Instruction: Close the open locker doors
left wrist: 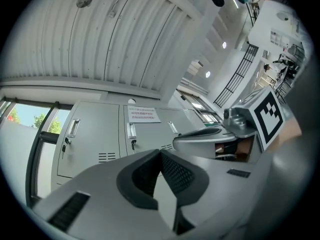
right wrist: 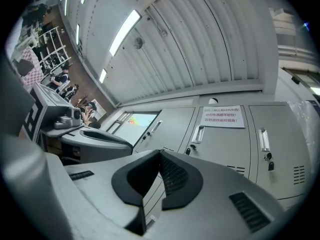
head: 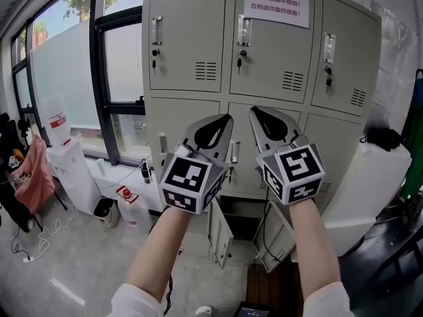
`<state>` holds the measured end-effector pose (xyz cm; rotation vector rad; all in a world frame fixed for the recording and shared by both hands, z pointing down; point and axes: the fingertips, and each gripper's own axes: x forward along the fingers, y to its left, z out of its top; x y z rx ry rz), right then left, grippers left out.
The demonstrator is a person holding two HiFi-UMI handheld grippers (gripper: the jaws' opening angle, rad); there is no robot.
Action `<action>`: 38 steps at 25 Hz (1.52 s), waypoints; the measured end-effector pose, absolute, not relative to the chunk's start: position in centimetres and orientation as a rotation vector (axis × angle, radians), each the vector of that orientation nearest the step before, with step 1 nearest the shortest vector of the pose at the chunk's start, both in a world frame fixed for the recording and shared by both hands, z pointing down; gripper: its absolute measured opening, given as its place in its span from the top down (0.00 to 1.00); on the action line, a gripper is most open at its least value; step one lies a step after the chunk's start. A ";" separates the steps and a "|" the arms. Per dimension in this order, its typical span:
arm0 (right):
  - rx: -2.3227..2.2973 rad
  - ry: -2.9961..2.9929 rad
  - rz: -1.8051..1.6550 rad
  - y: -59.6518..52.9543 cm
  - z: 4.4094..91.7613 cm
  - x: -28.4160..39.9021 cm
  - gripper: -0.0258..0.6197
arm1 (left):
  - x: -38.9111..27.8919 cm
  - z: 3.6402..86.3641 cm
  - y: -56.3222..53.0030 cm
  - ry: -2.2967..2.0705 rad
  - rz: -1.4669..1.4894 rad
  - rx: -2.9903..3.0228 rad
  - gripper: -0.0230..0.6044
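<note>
Head view: open doors (head: 221, 235) lie at 6 o'clock, seemingly one below each of left gripper (head: 227, 120) and right gripper (head: 254, 112); fingers closed, empty.

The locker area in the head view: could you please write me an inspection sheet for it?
Surface: pale grey floor; no worktop seen.
Job's things: grey metal locker bank, top row shut; bottom-row grey doors stand open.
Clutter: white water dispenser, pink cloth, big white plastic canister.
Grippers: left gripper and right gripper held up before the lockers, jaws together, nothing between them.
Cables: black cable hangs by the open doors; white cable on the floor.
Surroundings: large window at left; white paper notice with red print on the top middle door.
</note>
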<state>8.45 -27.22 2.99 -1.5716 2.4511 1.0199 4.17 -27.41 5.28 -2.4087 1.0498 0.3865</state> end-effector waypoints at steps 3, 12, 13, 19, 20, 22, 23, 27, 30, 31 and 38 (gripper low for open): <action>-1.574 2.474 1.032 -26.3 4.1 8.1 0.94 | 3.4 5.9 -26.7 1.060 0.387 -2.421 0.93; -1.587 2.538 0.942 -25.3 8.6 8.1 0.94 | 2.2 8.6 -25.9 1.033 0.403 -2.465 0.93; -1.592 2.549 0.925 -25.4 9.3 8.0 0.94 | 2.1 9.0 -25.9 1.031 0.405 -2.473 0.93; -1.604 2.577 0.833 -25.4 13.0 7.4 0.94 | 1.5 13.0 -25.8 1.012 0.337 -2.490 0.93; -1.604 2.583 0.823 -25.4 13.5 7.3 0.94 | 1.5 13.6 -25.7 1.005 0.325 -2.494 0.93; -1.602 2.600 0.803 -25.4 14.6 7.0 0.94 | 1.4 14.7 -25.6 0.988 0.311 -2.509 0.93; -1.599 2.610 0.790 -25.3 15.2 6.9 0.94 | 1.3 15.2 -25.6 0.980 0.306 -2.518 0.93; -1.593 2.646 0.731 -25.4 17.5 6.5 0.94 | 1.4 17.2 -25.7 0.959 0.272 -2.554 0.93; -1.598 2.682 0.700 -25.2 19.9 5.9 0.94 | 1.6 19.1 -25.4 0.934 0.238 -2.572 0.93; -1.601 2.698 0.683 -25.1 20.9 5.8 0.94 | 1.7 19.8 -25.2 0.928 0.228 -2.582 0.93; -1.642 2.767 0.549 -24.6 26.6 6.3 0.94 | 1.8 24.7 -24.7 0.922 0.179 -2.660 0.93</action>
